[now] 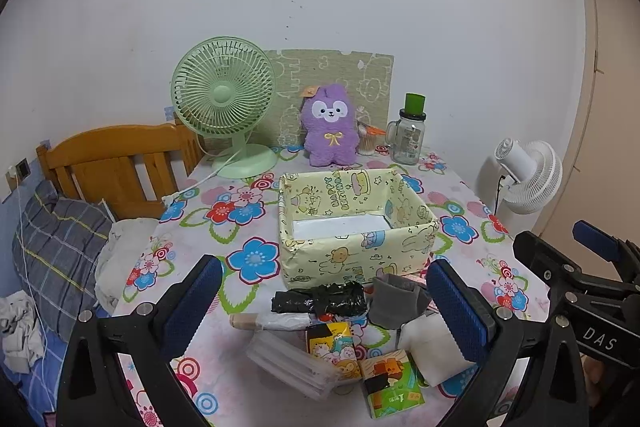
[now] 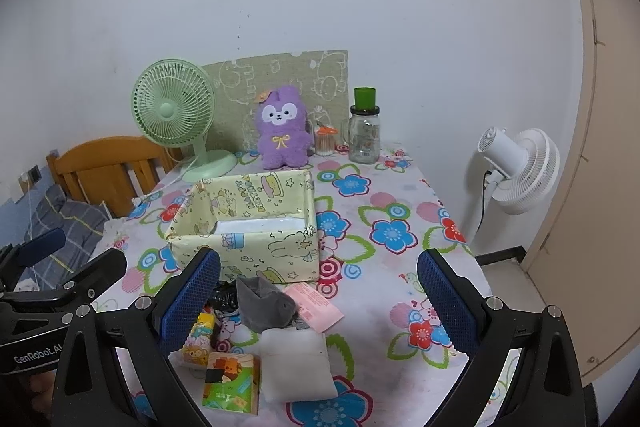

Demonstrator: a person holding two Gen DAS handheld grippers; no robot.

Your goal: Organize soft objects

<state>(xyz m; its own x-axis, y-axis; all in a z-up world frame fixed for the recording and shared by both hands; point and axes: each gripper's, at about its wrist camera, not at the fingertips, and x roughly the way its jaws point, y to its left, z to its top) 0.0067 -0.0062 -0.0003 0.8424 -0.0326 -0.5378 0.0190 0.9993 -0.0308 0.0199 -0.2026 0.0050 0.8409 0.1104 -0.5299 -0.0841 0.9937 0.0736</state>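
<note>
Both hand-held grippers, left (image 1: 324,301) and right (image 2: 318,291), hover spread and empty over the worktop (image 2: 384,311), the grey cloth (image 2: 262,303), white pad (image 2: 296,367) and packets (image 2: 230,381) lying between their fingers, just before the box (image 2: 248,227).

Left gripper (image 1: 324,303) and right gripper (image 2: 318,297) hover side by side above the table's near edge, jaws spread wide, holding nothing.

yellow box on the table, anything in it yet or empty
Empty as far as shown: the yellow box is open-topped and only its bare white floor shows inside.
</note>
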